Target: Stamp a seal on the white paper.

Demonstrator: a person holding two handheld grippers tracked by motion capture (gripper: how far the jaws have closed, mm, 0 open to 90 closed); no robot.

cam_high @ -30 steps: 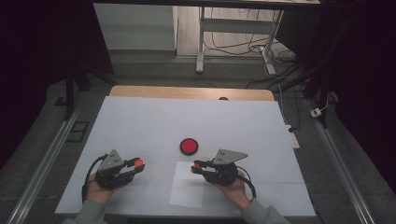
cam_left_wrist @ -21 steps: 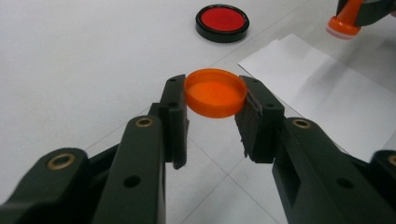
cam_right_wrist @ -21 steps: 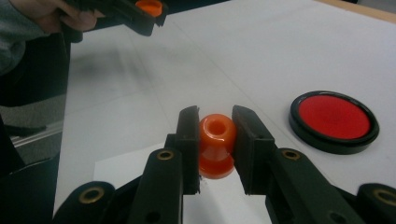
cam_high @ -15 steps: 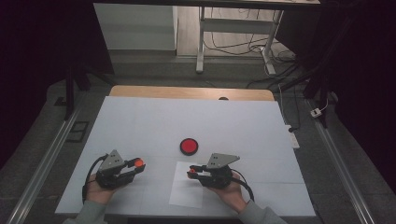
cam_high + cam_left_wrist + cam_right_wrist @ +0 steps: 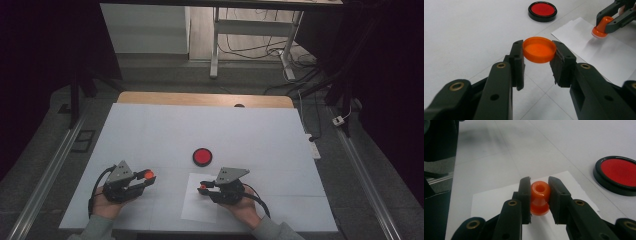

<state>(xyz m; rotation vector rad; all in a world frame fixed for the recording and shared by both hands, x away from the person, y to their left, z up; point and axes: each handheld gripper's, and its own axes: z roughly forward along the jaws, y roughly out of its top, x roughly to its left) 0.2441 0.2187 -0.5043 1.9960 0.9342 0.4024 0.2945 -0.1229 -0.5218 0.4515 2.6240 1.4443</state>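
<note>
**Both grippers clamped on orange parts above the white table**

The left gripper (image 5: 537,63) has its jaws closed in on a shallow orange cap (image 5: 539,49), held by its rim with the hollow side facing up towards the camera. In the high view this left gripper (image 5: 148,176) sits at the near left of the table (image 5: 150,130), cradled in the person's left hand (image 5: 107,202), the cap showing as an orange spot at its tip.

The right gripper (image 5: 539,195) is pinched on a small orange stamp (image 5: 539,198), a waisted knob with a hole in its top and a flared foot below. The jaws grip it at the narrow upper part. In the left gripper view the stamp (image 5: 602,27) stands foot down on, or just above, a sheet of white paper (image 5: 599,53); whether it touches cannot be told. From above, the right gripper (image 5: 202,188) lies over the left part of the paper (image 5: 192,207), held by the right hand (image 5: 245,207).

A round red ink pad (image 5: 202,156) in a black rim lies on the table just beyond the paper, between the two grippers and farther off. Nothing lies between either gripper and the pad. The far edge of the table shows a strip of bare wood (image 5: 200,99).
</note>
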